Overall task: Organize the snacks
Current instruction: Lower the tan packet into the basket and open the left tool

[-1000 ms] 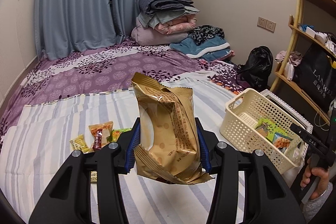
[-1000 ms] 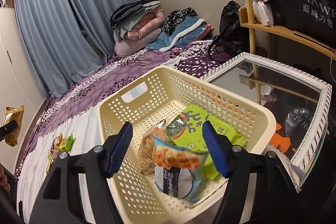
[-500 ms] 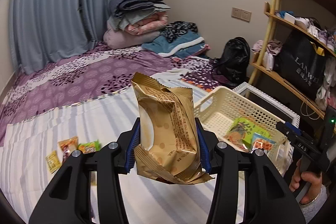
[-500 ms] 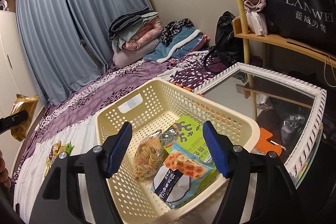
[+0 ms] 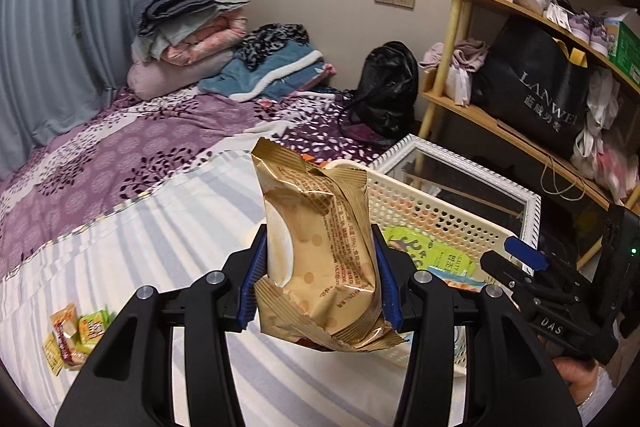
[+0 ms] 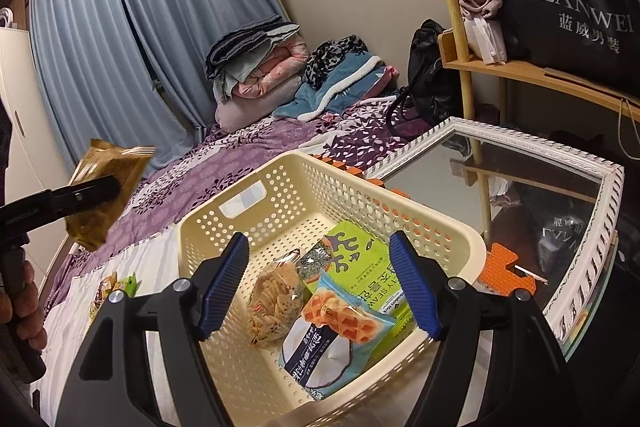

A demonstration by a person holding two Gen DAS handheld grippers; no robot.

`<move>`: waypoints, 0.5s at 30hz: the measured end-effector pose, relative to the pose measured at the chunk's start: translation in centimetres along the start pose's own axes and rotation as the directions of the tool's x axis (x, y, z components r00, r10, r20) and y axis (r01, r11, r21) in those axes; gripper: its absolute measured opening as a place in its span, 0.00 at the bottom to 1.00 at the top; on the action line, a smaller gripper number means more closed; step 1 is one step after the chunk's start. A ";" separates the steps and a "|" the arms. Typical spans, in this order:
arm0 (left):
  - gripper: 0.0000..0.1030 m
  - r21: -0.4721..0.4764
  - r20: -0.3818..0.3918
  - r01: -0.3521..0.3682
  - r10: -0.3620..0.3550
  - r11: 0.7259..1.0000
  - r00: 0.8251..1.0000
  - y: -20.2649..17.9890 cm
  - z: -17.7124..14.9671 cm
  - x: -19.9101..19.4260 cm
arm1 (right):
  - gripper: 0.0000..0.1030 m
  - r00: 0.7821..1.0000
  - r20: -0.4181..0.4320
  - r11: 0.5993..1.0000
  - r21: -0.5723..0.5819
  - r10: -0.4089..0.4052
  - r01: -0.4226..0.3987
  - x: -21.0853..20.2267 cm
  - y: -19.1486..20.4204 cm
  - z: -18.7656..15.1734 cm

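Note:
My left gripper point(image 5: 318, 283) is shut on a gold snack bag point(image 5: 320, 251), held upright above the striped sheet, just left of the cream basket point(image 5: 432, 203). The right wrist view shows the same bag point(image 6: 104, 187) at the left, in the air. My right gripper point(image 6: 320, 287) hovers over the basket point(image 6: 440, 223); its jaws are opening and nothing is between them. In the basket lie a green seaweed pack point(image 6: 360, 267), a cracker bag point(image 6: 272, 303) and a blue waffle pack point(image 6: 336, 339).
Small loose snacks point(image 5: 76, 331) lie on the bed at the left. A white-framed mirror point(image 6: 592, 247) lies right of the basket. A wooden shelf point(image 5: 500, 123) with bags stands behind it. Near the far wall are a black backpack point(image 5: 384, 91) and folded bedding point(image 5: 188, 39).
My left gripper has carried the gold bag to the right, up to the basket. The blue waffle pack has dropped flat into the basket. The right jaws stand a little wider.

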State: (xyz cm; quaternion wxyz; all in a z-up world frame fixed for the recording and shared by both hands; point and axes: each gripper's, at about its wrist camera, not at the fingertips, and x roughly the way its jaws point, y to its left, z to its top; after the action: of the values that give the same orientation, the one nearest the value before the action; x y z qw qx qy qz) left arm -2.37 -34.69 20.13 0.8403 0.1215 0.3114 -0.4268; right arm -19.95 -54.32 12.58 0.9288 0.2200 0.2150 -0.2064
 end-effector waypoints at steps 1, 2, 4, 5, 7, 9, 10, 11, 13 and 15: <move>0.47 0.005 -0.007 0.006 -0.006 1.000 1.000 -0.4 0.1 0.5 | 0.70 1.000 0.000 1.000 0.002 0.000 0.000 0.1 -0.1 0.0; 0.47 0.008 -0.014 0.013 -0.013 1.000 1.000 -0.7 0.2 1.0 | 0.71 1.000 -0.001 1.000 0.004 -0.001 0.001 0.1 -0.2 0.0; 0.48 0.014 -0.027 0.031 -0.030 0.999 0.999 -1.3 0.6 2.1 | 0.71 1.000 -0.005 1.000 0.009 -0.001 0.001 0.2 -0.4 0.0; 0.48 0.017 -0.031 0.036 -0.035 0.999 0.999 -1.6 0.7 2.5 | 0.71 1.000 -0.006 1.000 0.012 -0.001 0.001 0.3 -0.4 0.0; 0.50 0.029 -0.037 0.048 -0.046 0.998 0.998 -2.3 1.0 3.2 | 0.71 1.000 -0.007 1.000 0.012 0.001 -0.001 0.4 -0.5 0.1; 0.62 0.040 -0.042 0.054 -0.053 0.998 0.998 -2.9 1.2 3.7 | 0.71 1.000 -0.009 1.000 0.011 0.003 -0.003 0.5 -0.5 0.1; 0.72 0.042 -0.039 0.050 -0.049 0.998 0.998 -3.0 1.3 3.8 | 0.71 1.000 -0.009 1.000 0.010 0.004 -0.003 0.5 -0.5 0.1; 0.74 0.041 -0.029 0.049 -0.048 0.998 0.998 -3.0 1.3 3.7 | 0.71 1.000 -0.009 1.000 0.009 0.003 -0.003 0.5 -0.5 0.1; 0.74 0.042 -0.021 0.047 -0.046 0.998 0.999 -2.9 1.4 3.5 | 0.71 1.000 -0.009 1.000 0.011 0.004 -0.004 0.6 -0.5 0.2; 0.74 0.039 -0.020 0.036 -0.035 0.999 0.999 -2.6 1.4 3.3 | 0.71 1.000 -0.008 1.000 0.013 0.004 -0.004 0.7 -0.5 0.3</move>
State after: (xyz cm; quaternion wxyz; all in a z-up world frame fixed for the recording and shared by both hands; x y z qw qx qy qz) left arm -2.40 -39.03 19.27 0.8270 0.1366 0.3133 -0.4463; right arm -19.56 -55.06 12.29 0.9268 0.2275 0.2171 -0.2053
